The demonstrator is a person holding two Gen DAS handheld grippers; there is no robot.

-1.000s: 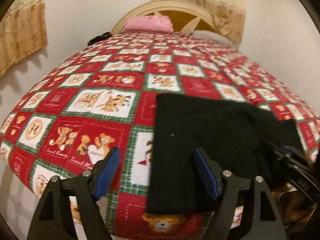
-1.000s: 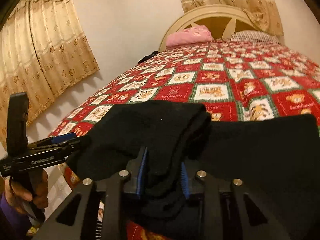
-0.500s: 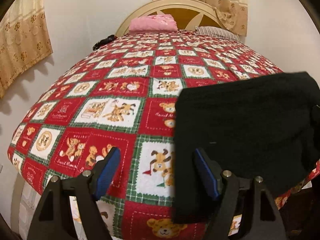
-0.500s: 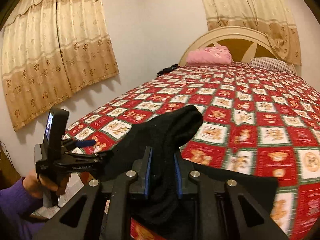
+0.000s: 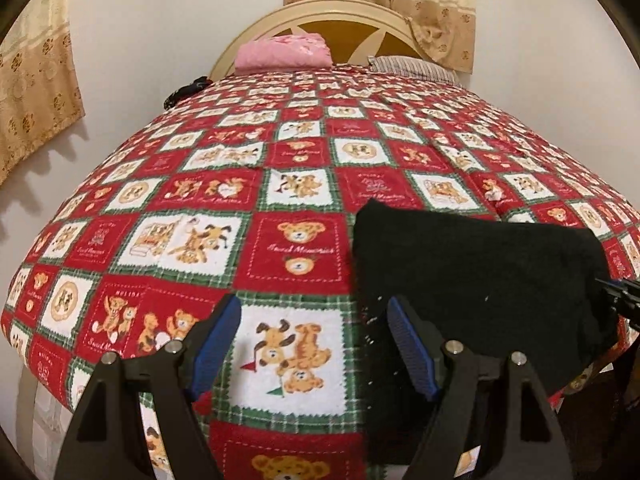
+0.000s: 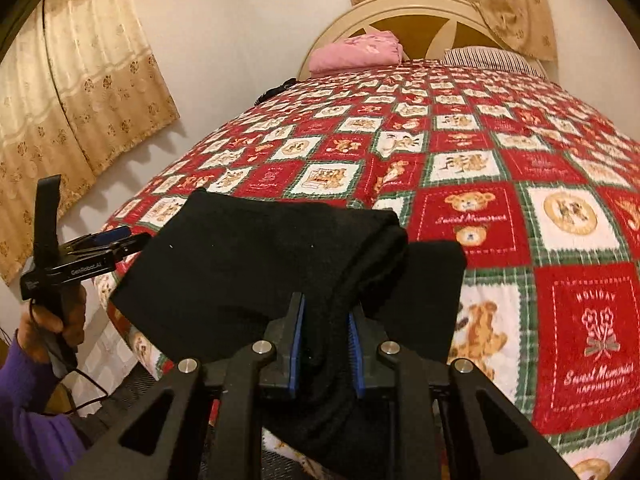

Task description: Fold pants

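The right claw (image 6: 323, 350) squeezes a bunch of the black pants (image 6: 256, 264) between its blue pads. The pants lie folded at the near edge of the bed (image 5: 280, 184), on the red teddy bear quilt (image 6: 520, 184). The left claw (image 5: 314, 344) is wide apart with nothing in it, its right finger over the pants' edge. A hand (image 6: 60, 312) in a purple sleeve holds it.
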